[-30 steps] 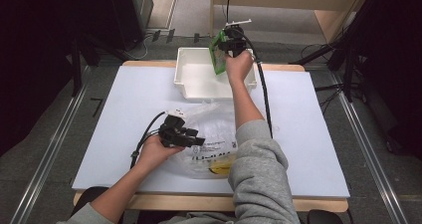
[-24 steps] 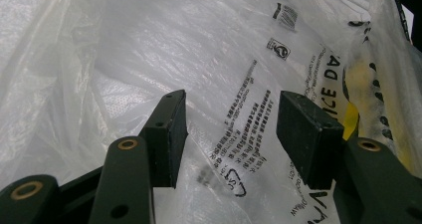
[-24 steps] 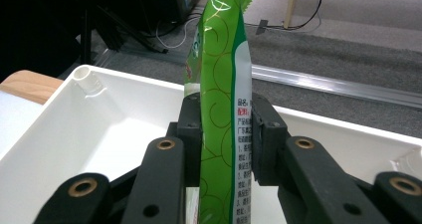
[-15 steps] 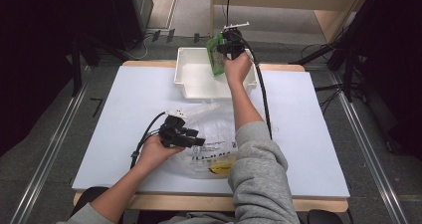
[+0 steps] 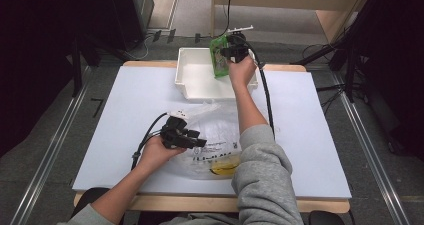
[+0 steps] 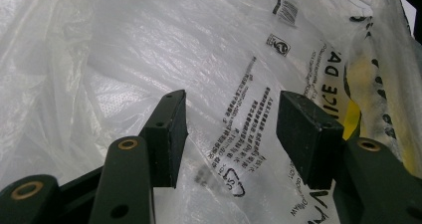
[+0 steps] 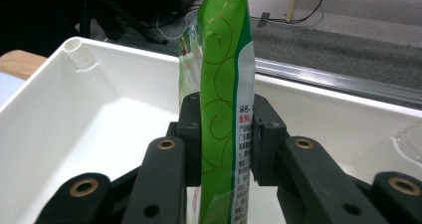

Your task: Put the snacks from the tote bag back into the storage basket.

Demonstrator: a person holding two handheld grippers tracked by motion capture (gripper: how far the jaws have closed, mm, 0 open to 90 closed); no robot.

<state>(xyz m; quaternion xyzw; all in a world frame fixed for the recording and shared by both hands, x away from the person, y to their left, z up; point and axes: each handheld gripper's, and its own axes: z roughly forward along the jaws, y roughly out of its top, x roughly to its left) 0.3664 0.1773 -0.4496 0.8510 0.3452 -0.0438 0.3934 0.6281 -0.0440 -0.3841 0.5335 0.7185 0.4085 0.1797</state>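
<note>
My right gripper [image 5: 227, 52] is shut on a green snack packet [image 5: 218, 55], which hangs upright over the far side of a white bin [image 5: 200, 80]. In the right gripper view the pads [image 7: 191, 134] press both faces of the packet [image 7: 224, 59] above the bin's floor [image 7: 99, 124]. My left gripper [image 5: 197, 141] lies low on a clear printed plastic bag [image 5: 220, 130] near the table's front. Its jaws [image 6: 231, 114] stand open over the film [image 6: 199, 50], pinching nothing. Something yellow [image 6: 354, 114] shows through the bag.
The white bin sits at the table's far edge, its inside bare. The bag with the yellow item [image 5: 224, 169] covers the front middle of the white tabletop [image 5: 125, 110]. The right forearm reaches across the bag. Cables trail from both grippers.
The right hand with the green packet has shifted only slightly above the bin. The left hand has kept still on the bag.
</note>
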